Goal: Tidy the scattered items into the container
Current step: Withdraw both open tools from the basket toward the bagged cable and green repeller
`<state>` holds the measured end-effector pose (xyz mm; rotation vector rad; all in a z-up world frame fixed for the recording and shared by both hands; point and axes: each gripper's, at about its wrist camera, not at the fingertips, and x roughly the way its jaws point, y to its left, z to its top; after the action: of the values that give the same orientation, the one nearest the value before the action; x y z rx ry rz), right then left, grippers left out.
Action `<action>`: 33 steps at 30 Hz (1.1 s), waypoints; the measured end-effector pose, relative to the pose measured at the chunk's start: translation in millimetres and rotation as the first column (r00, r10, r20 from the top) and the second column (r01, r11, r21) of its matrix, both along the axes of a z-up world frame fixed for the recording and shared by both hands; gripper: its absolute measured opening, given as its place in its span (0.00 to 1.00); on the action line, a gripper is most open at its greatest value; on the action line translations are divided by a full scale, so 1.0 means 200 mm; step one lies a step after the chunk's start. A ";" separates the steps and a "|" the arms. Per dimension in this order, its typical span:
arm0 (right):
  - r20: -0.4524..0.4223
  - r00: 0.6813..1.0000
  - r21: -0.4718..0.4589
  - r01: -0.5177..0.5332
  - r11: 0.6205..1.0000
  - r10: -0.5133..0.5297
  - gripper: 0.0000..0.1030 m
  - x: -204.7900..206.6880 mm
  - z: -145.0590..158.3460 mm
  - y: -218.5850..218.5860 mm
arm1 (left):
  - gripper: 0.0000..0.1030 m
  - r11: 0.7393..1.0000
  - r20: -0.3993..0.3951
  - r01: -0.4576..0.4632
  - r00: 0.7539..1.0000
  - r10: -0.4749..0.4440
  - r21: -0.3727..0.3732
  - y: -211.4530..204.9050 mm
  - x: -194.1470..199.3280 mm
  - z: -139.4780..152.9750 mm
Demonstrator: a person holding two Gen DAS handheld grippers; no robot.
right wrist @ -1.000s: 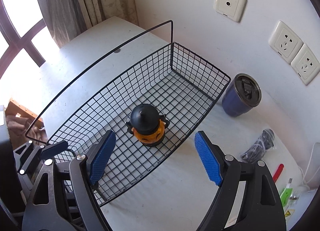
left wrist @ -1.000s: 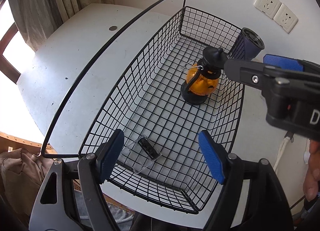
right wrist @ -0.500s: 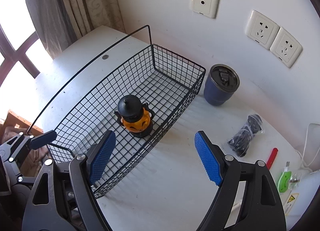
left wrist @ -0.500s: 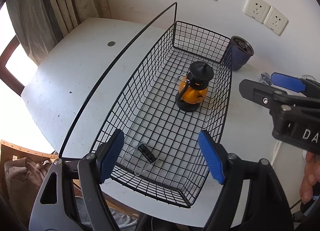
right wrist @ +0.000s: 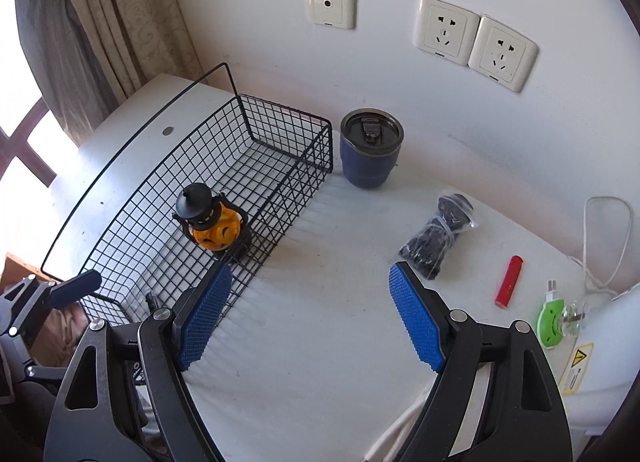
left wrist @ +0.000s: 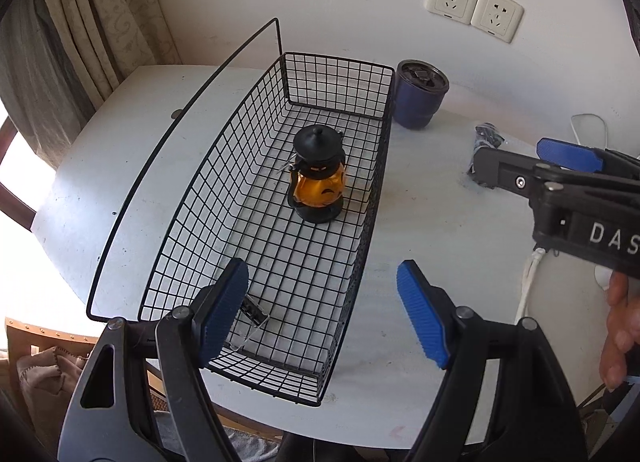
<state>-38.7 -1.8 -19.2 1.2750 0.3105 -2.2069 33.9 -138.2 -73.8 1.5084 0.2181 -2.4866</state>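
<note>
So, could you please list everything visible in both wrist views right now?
Black wire basket: one, on white table.
Orange-and-black pumpkin lantern: one, upright in basket.
Small black clip: one, basket's near end.
Navy lidded tumbler: one, beside basket's far corner.
Bagged black cable bundle: one, on table.
Red cylinder: one, on table.
Green plug-in device: one, at the table's right edge.
Left gripper: open, empty.
Right gripper: open, empty.

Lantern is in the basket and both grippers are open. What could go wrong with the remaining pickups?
The bagged black cable is soft and lumpy, so the right gripper might pinch only the plastic and drop it. The red cylinder lies flat and could roll off the pads. A low carry over the wire basket might topple the upright lantern.
</note>
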 end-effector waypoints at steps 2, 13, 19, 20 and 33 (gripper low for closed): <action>-0.002 1.000 -0.005 0.028 1.000 -0.028 0.80 0.00 0.01 0.06 | 0.72 1.000 -0.004 0.027 1.000 -0.027 -0.002 0.04 -0.02 0.01; -0.001 0.980 0.000 0.201 0.980 -0.201 0.80 -0.02 0.01 0.39 | 0.72 0.982 -0.012 0.188 0.982 -0.188 0.003 0.29 -0.14 0.02; -0.007 0.958 0.010 0.287 0.958 -0.287 0.80 0.00 0.01 0.55 | 0.72 0.963 -0.017 0.270 0.963 -0.270 -0.001 0.43 -0.19 0.03; -0.007 0.954 0.011 0.300 0.954 -0.300 0.80 0.00 0.01 0.58 | 0.72 0.960 -0.017 0.281 0.960 -0.281 -0.001 0.45 -0.20 0.03; -0.002 0.900 0.001 0.435 0.900 -0.435 0.80 0.04 0.01 0.85 | 0.72 0.936 -0.014 0.353 0.935 -0.353 -0.002 0.57 -0.29 0.02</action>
<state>-30.9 167.7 -17.7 1.4550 0.0232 -2.5758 -24.4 -23.3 -70.4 1.6566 -0.0587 -2.7676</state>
